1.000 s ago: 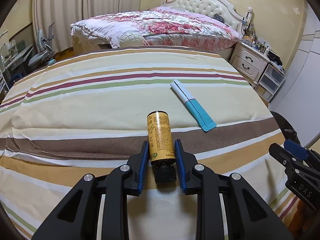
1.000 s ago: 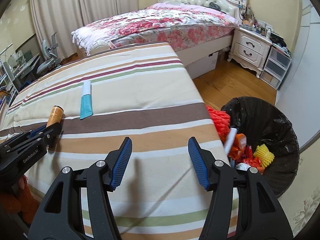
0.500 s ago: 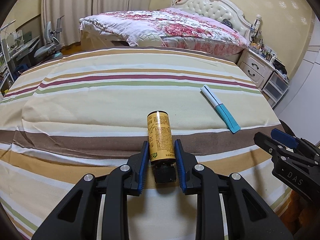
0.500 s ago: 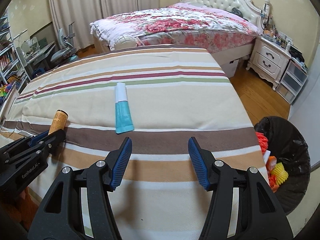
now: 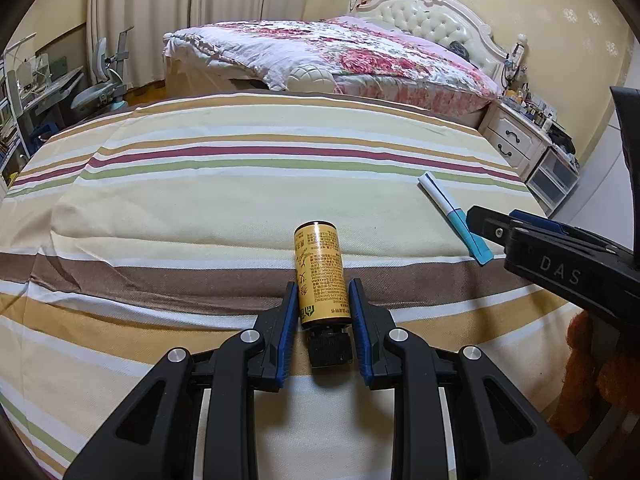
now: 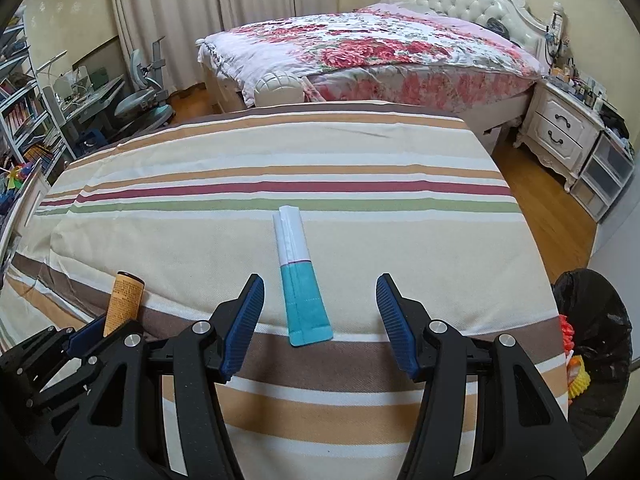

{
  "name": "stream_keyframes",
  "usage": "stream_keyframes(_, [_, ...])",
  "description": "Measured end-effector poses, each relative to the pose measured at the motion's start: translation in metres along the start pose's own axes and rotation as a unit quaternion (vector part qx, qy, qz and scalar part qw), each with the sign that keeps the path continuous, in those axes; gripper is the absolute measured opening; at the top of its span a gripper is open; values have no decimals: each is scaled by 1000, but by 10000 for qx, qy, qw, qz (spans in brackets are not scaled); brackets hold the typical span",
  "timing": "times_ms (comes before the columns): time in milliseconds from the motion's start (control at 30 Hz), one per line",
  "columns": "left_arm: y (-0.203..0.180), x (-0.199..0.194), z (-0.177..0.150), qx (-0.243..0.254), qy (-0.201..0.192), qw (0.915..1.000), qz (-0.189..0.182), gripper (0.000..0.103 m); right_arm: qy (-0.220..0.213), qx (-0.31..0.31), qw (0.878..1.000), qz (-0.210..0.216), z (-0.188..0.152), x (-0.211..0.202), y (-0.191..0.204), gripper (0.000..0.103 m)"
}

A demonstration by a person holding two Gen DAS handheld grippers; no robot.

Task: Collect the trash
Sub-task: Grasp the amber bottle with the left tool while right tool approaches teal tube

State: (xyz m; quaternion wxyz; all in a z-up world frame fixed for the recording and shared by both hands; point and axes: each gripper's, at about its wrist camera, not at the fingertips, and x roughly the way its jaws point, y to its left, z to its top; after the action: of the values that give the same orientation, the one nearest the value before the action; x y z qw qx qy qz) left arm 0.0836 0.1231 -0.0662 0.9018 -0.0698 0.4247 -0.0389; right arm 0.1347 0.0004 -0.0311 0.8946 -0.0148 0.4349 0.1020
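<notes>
Yellow bottle [image 5: 319, 270] sits clamped in the left gripper [image 5: 323, 310] over the striped cloth [image 5: 200, 200] — not yet binned. Right gripper [image 6: 320, 320] hangs spread and empty, near the teal-and-white tube [image 6: 298, 276]. Far right, the black bin [image 6: 596, 344] already holds scraps.

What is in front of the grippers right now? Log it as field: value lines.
surface: striped cloth
left gripper: shut on yellow bottle, black cap toward the camera
right gripper: open, empty
tube: white and teal, flat on the cloth, lying ahead between the right jaws, untouched
trash bin: black-lined, right of the cloth, already holds colourful trash
</notes>
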Motion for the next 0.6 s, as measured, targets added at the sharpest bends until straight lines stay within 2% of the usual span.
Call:
stream_keyframes(100, [0,0,0,25,-5,10000,-5,27,127,-112,9999,-2,0,11,6,56])
stream_keyframes(167, [0,-1,-1,43,-8,10000,-12,27,264,-153,9995,-15,-3,19,8,42])
stream_keyframes(200, [0,-2,-1,50,-8,10000,-16,27,202,-208,9995,-95,-4,19,10,39])
stream_keyframes(267, [0,-2,-2,63,-11,10000,-20,27,170,-310,9992,-207,-7,17,11,24])
stream_keyframes(300, [-1,-1,-2,67,-11,10000,-17,27,173,-292,9993,-183,-8,15,10,22])
stream_keyframes(600, [-6,-2,-4,106,6,9999,-59,27,133,-181,9997,-139,-19,2,1,21])
